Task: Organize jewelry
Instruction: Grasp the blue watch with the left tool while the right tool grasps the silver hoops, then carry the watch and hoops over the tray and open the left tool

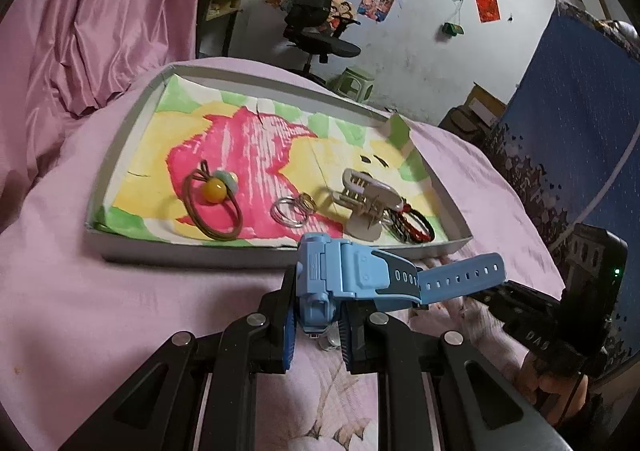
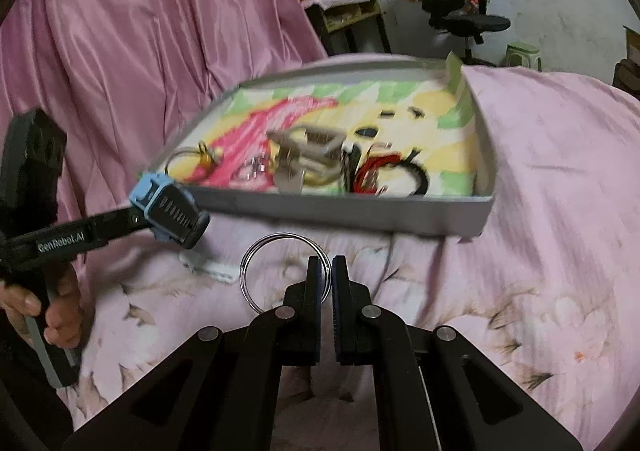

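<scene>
Left claw (image 1: 316, 315) grips watch (image 1: 340, 275) (right (image 2: 326, 275): ring (image 2: 280, 271)).

A black office chair (image 1: 316, 23) stood far back by the grey wall (image 1: 420, 51). Bright cartoon posters (image 1: 378, 0) were stuck on that wall, near the chair. A small green stool (image 1: 354, 82) sat just beside the chair. A shiny pink curtain (image 2: 140, 31) hung on the left. A blue cloth (image 1: 580, 139) hung on the right.
</scene>
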